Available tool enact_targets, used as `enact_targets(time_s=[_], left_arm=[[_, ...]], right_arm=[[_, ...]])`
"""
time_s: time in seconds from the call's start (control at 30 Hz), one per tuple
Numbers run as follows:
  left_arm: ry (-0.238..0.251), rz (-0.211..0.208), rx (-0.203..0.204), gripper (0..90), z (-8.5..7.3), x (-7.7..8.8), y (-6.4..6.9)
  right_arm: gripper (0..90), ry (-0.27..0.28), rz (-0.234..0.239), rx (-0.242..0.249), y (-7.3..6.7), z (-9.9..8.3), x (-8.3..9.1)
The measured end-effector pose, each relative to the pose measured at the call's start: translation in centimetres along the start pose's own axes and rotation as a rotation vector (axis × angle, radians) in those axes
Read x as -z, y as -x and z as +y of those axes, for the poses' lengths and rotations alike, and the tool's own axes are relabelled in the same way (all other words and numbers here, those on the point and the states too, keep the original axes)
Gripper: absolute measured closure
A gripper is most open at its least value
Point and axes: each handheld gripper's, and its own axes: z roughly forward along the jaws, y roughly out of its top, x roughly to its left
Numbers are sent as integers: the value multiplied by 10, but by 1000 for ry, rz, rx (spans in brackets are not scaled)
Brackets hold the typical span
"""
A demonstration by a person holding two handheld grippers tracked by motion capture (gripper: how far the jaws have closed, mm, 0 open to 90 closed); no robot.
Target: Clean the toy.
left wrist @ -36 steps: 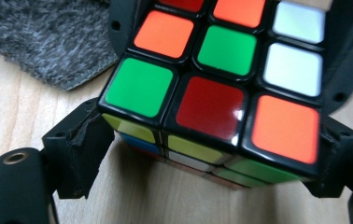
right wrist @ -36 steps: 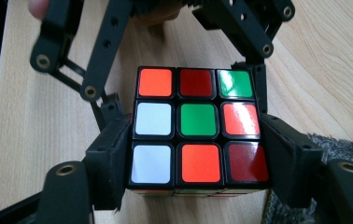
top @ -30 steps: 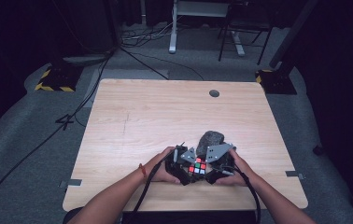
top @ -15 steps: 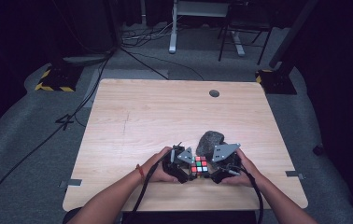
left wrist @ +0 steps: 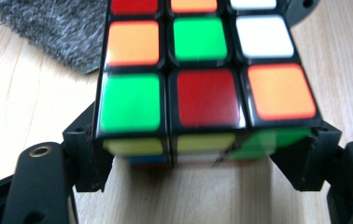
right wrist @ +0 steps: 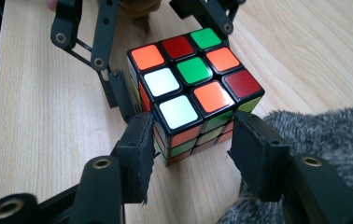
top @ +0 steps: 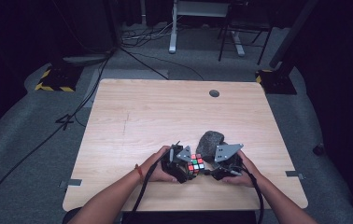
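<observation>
While the scrambled, multi-coloured plastic puzzle cube [top: 195, 164] sits where it did a second ago, on the pale wooden tabletop [top: 165, 112] near its front edge and just in front of the grey fuzzy lump of cloth [top: 210, 142], the change is all in the grip. The left tongs [top: 184, 169] have just been opening, and the cube stands between their jaws. In the left gripper view the black pads lie tight against the cube's near lower corners on either side, so I judge them to be clamped on it, not merely straddling it. The right tongs [top: 210, 169] have just been closing with the cube between them. In the right gripper view one pad sits against the cube's left face and the other against its right lower face, next to the fuzzy cloth, which reads as a grip too. Both hands have barely shifted in the high view. The cube has gone from being flanked to being held from both sides, a hold that would let one layer be twisted against the rest. The cloth pressing close to the right jaw could snag such a turn.
</observation>
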Motion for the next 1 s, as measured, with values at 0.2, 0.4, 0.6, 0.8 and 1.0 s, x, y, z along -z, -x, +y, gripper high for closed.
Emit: enact_targets(time_s=[0.2, 0.4, 0.6, 0.8, 1.0], left_arm=[[3, -1, -13, 328, 1, 0, -1], [-2, -15, -27, 334, -2, 4, -2], [-14, -18, -29, 335, -6, 8, -2], [-19, -31, -36, 336, -8, 11, -4], [-16, -35, -30, 336, -11, 13, -5]], right_arm=[[500, 8, 10, 0, 0, 1, -1], [414, 23, -14, -13, 3, -2, 9], [384, 49, -136, -55, 17, -8, 28], [347, 17, -250, -128, 35, -16, 33], [323, -32, -230, -221, 53, -29, 20]])
